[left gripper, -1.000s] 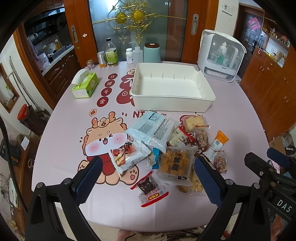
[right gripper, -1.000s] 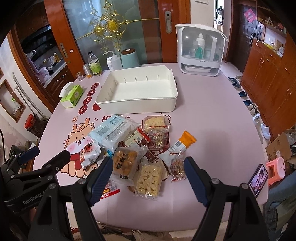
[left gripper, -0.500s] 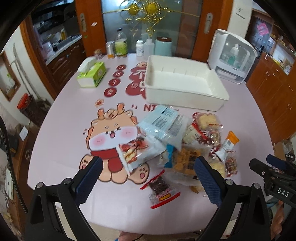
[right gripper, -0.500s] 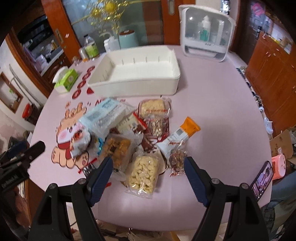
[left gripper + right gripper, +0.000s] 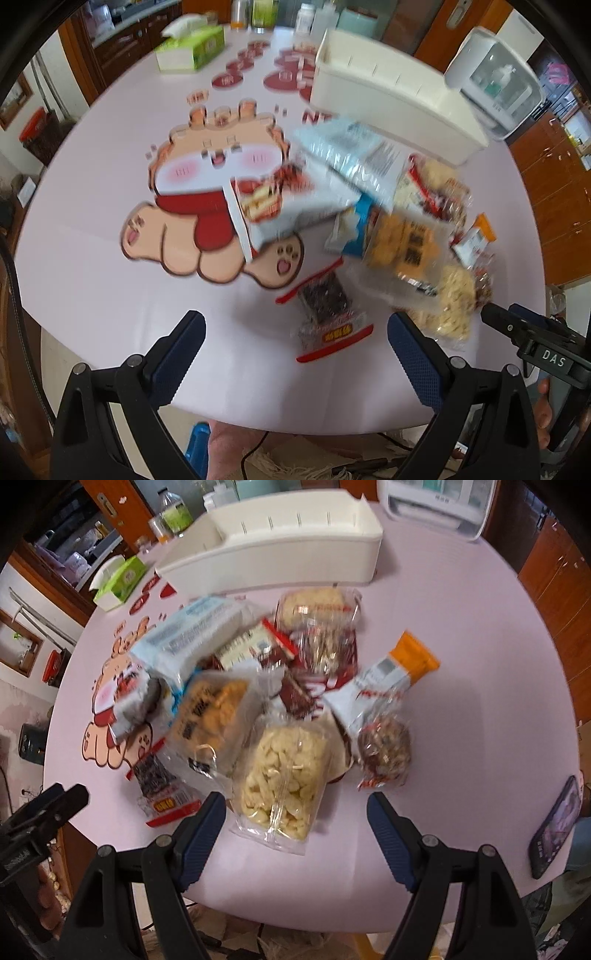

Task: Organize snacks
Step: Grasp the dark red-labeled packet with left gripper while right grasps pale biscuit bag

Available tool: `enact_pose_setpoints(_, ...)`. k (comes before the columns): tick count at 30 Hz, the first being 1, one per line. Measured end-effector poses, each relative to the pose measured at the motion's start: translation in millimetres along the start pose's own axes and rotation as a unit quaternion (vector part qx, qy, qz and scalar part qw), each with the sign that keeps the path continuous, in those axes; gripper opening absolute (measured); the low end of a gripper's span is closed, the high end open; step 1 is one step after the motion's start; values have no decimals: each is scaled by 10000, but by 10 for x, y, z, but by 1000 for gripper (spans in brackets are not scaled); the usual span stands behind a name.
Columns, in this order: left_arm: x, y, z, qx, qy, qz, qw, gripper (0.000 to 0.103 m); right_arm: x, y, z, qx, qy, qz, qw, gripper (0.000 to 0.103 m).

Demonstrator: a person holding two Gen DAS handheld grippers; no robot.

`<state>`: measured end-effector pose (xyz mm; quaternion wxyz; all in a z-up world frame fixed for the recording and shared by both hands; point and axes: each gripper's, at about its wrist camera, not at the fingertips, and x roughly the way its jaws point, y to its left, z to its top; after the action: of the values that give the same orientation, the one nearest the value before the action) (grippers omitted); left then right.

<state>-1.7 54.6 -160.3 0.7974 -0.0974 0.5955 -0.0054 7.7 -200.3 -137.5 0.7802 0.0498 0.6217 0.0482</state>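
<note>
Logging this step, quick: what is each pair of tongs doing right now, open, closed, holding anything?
Left tongs: open, holding nothing, above the dark red-edged snack packet.
Right tongs: open, holding nothing, above the pale puff bag.

Bright even daylight; motion blur throughout; fisheye-warped, vignetted edges.

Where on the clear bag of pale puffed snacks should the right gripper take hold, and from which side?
Grip the near sealed edge of the clear bag of pale puffed snacks, coming from the table's near side. It lies flat nearest the open right gripper, that end overlapped by nothing, while its far end is tucked against the pile.
</note>
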Motion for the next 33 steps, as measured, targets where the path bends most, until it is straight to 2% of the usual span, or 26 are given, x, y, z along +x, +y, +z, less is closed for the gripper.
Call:
enact_pose_setpoints(7, 413, 37, -33, -213, 333, 17, 9992, 96, 353, 16, 21, -1, 283, 4, 9996, 80)
enact_pose_setpoints(14, 669, -46, 30, -338, 441, 79, 9984, 96, 617, 104, 108, -3, 432, -86, 9990, 80)
enact_pose_setpoints(21, 928, -156, 115, -473, 596, 327, 9966, 96, 738, 124, 108, 70, 560, -118, 9983, 79)
enact_pose_setpoints(22, 971, -163, 126, -503, 646, 357, 9960, 96, 757, 99, 121, 84, 564, -109, 9983, 77)
enact_pose_setpoints(23, 1014, -152, 134, -551, 695, 368, 9954, 95, 758, 94, 114, 88, 569, -89, 9983, 71)
enact_pose_setpoints(25, 1095, -138, 149, -670, 784, 387, 9939, 90, 749, 88, 102, 86, 590, 3, 9982, 65)
enact_pose_setpoints(27, 1142, -139, 174, -712, 829, 398, 9932, 87, 740, 91, 85, 51, 563, -45, 9984, 64)
enact_pose_setpoints(30, 1146, -195, 222, -605, 756, 401, 9945, 68, 719, 65, 51, 32, 532, -48, 9986, 63)
enact_pose_setpoints(33, 1162, -232, 256, -551, 801, 276, 9949, 60, 671, 49, 18, -8, 474, -79, 9988, 62)
